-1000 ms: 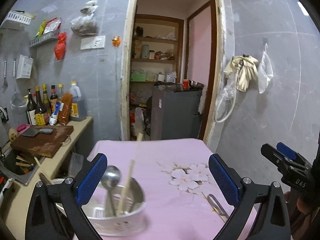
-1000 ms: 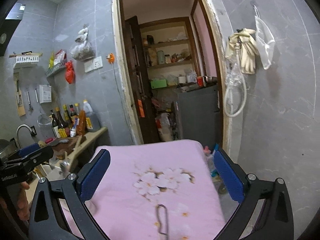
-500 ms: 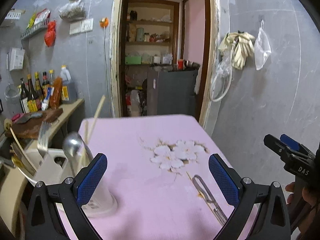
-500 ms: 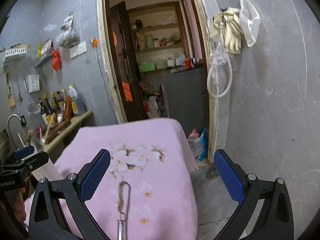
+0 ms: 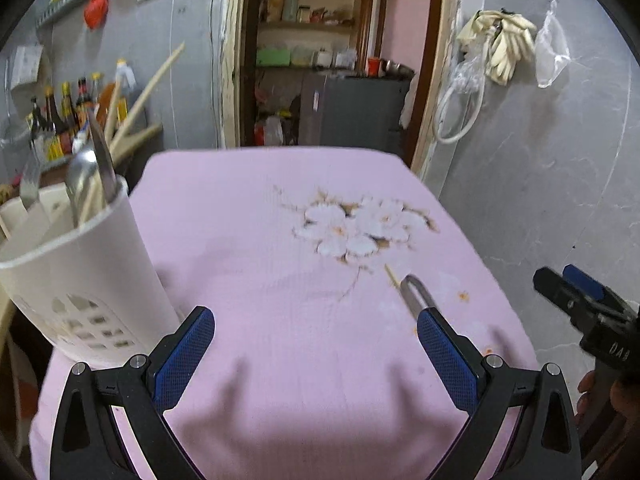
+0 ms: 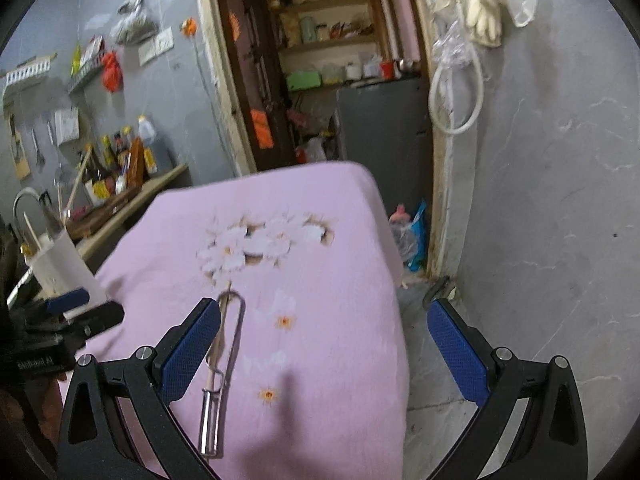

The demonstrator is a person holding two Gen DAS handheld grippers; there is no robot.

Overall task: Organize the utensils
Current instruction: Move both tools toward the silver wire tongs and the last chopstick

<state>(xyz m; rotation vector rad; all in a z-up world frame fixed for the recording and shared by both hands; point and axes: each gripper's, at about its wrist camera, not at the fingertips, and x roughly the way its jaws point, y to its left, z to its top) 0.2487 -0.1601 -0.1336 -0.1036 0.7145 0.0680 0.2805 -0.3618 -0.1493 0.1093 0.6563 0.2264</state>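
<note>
A metal peeler [image 6: 218,376] is lying flat on the pink flowered cloth [image 6: 328,344], with a thin wooden stick [image 6: 226,294] lying alongside it near its looped end. In the right wrist view it is sitting at about seven o'clock, just beside the left finger of the right gripper [image 6: 324,350], whose jaws are standing wide apart and holding nothing. In the left wrist view the peeler's loop is showing at about four o'clock, partly hidden behind the right finger of the left gripper [image 5: 316,354], which is also gaping wide and empty.

The white utensil holder [image 5: 86,280] is standing at nine o'clock on the cloth, already carrying a spoon [image 5: 80,178], a blade and several chopsticks.

The peeler is looking light, stiff and slick, so it is likely to skate on the soft cloth; pinching across the straight handle near its middle is looking safer than the open wire loop. The stick is looking very light and easy to roll.

Readable writing is scarce: the gripper bodies are showing partial lettering, something like "DAS" and "BestRobot AI", too blurred to confirm.
</note>
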